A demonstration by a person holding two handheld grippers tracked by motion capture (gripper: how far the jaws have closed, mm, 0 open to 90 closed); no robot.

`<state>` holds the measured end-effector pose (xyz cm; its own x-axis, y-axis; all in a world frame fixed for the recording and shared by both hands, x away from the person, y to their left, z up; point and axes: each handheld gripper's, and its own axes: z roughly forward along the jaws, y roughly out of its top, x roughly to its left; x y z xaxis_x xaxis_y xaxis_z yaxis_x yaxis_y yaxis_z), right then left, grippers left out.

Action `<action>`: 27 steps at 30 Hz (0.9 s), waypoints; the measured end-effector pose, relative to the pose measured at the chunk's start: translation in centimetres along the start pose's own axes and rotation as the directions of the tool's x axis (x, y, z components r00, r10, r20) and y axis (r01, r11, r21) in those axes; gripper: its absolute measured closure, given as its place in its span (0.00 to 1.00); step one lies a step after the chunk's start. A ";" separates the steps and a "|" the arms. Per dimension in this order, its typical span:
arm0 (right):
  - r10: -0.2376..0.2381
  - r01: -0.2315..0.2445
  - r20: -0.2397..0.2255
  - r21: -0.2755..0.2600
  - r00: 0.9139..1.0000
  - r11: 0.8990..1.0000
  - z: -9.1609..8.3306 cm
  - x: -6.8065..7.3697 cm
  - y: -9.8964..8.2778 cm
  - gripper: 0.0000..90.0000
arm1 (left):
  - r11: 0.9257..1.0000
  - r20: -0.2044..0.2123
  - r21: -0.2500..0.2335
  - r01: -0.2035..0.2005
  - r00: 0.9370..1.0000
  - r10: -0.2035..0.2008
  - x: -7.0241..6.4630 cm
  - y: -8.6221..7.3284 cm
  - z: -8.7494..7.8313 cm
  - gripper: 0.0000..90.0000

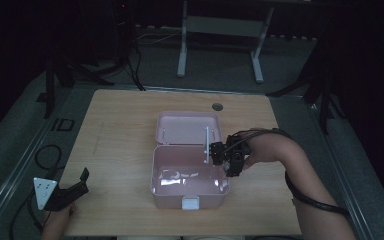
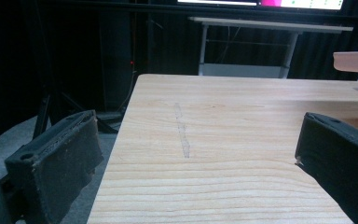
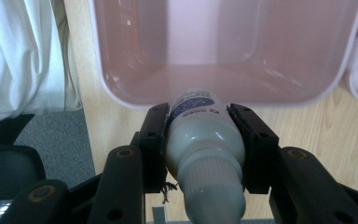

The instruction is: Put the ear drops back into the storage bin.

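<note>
The right tongs (image 3: pixel 204 140) clamp a small white bottle (image 3: pixel 204 144) above the open pink box (image 1: pixel 190 172), seemingly to drop it in, while the left tongs (image 2: pixel 200 158) rest wide open and empty over the surface (image 2: pixel 223 140).

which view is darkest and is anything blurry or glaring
High view is darkest, the room black around the table, with glare on the pink box floor. Left gripper view is sharp. Right gripper view is bright, but the bottle between its jaws looks soft near the lens.
</note>
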<state>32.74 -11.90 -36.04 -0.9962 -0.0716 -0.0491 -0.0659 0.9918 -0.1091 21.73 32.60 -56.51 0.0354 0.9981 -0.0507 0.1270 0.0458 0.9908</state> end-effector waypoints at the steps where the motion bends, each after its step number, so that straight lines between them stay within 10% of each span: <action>1: -0.004 0.004 -0.003 0.000 1.000 1.000 0.1 -0.1 0.4 0.66 | 1.000 0.001 0.000 0.000 1.000 0.000 0.0 0.0 0.0 0.00; 27: -0.023 0.022 -0.062 -0.027 0.998 0.999 5.7 -0.3 3.2 0.66 | 1.000 -0.002 -0.002 0.000 1.000 0.000 0.0 0.0 0.0 0.00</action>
<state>33.16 -9.30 -42.03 -0.9960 -0.0880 0.0150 -0.0889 0.9925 -0.0835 21.74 32.57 -56.52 0.0338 0.9981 -0.0507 0.1246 0.0461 0.9911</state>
